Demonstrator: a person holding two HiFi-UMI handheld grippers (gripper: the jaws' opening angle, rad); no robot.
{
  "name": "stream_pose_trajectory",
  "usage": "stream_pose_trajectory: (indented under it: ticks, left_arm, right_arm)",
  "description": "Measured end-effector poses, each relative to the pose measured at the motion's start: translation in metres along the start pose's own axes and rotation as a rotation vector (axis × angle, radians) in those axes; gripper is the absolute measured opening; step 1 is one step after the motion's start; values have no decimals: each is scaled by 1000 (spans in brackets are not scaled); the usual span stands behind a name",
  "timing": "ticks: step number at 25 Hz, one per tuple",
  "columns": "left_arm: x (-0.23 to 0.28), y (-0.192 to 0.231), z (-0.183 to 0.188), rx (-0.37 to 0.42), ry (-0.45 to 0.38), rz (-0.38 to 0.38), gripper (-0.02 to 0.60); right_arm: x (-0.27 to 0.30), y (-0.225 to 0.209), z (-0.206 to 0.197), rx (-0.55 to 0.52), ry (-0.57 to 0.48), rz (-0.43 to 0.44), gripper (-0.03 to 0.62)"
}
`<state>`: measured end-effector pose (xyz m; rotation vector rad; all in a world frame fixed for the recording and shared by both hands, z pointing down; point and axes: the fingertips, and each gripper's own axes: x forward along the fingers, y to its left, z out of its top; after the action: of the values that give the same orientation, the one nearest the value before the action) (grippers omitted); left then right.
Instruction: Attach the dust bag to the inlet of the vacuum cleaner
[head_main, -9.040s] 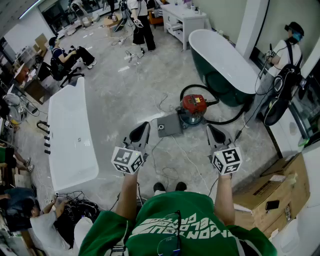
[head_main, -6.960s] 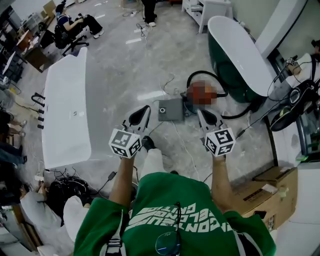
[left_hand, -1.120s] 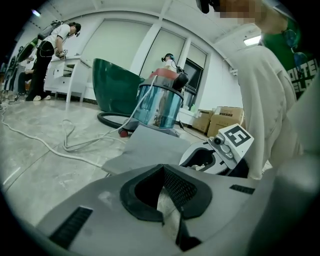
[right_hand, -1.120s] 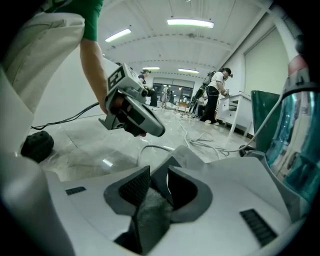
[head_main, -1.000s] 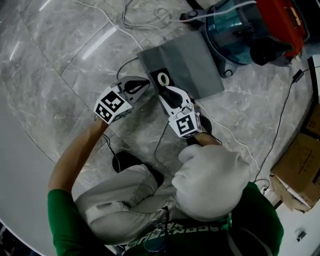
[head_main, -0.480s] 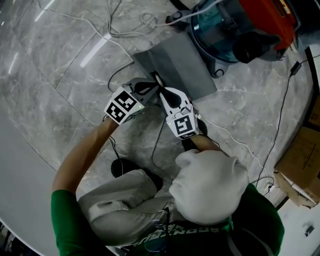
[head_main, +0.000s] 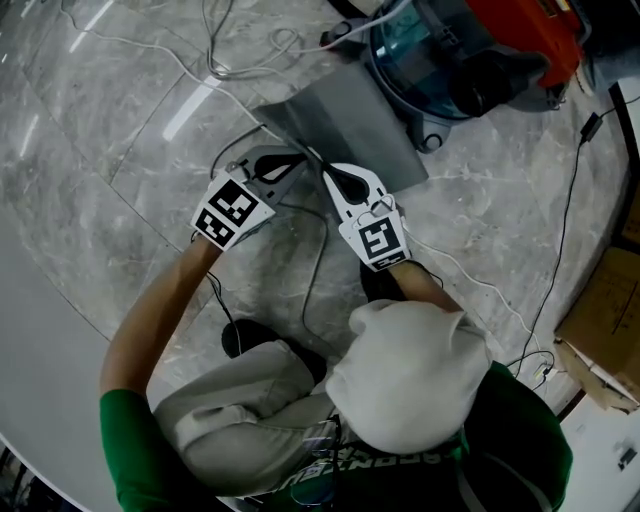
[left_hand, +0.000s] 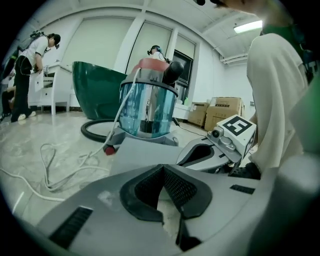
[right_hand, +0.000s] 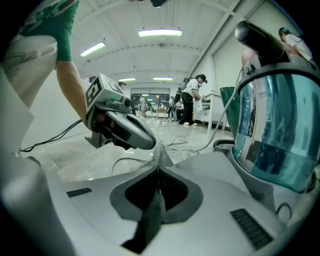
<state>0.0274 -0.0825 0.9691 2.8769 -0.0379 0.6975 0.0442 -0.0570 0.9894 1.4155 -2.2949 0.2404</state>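
The grey dust bag lies on the marble floor in front of the vacuum cleaner, its near edge lifted. My left gripper is shut on that raised edge. My right gripper is just beside it, its jaws closing with the bag's thin dark edge pinched between them. In the left gripper view the bag stretches from my left gripper towards the blue-bodied vacuum. The right gripper view shows the bag's fold rising between my right gripper and the left one.
A white cable loops on the floor beyond the bag, and a black cable runs under my arms. A cardboard box stands at the right. The white tub's rim curves along the left. People stand in the background.
The right gripper's jaws have closed on the bag's near edge. Both grippers rose and lifted that edge, and the collar's white ring is now hidden.
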Motion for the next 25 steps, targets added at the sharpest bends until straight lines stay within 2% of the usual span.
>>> stream_pose_trajectory:
  ticks: [9,11,13,14,15,18,22,25]
  left_arm:
    - [-27,11,68,269,-42,19,6]
    - [-33,15,92,313,-65,16,31]
    - [-35,18,116,317,-89,-20,93]
    - [-35,18,124,316,-93,-50,95]
    - [-33,15,129,321,-89,-85,95]
    - [-30,1,128,364,-42,-196,148]
    - [-31,-15,121,337,-1,-297,155]
    - [-31,-22,117,309,18,-328,155]
  right_arm:
    - [-36,-1,50,-81,-63,147,14]
    - [-47,-3,62,-91,-95,176,14]
    - [-58,-7,77,-109,-137,200,14]
    - [-63,-9,84,-113,-151,206,14]
    - [-69,-12,91,-115,-161,207,14]
    - [-81,-19,104,-108,-176,192,14]
    - [-91,-28,113,-64,-207,164,14]
    - [-97,-32,118,-40,-232,150,14]
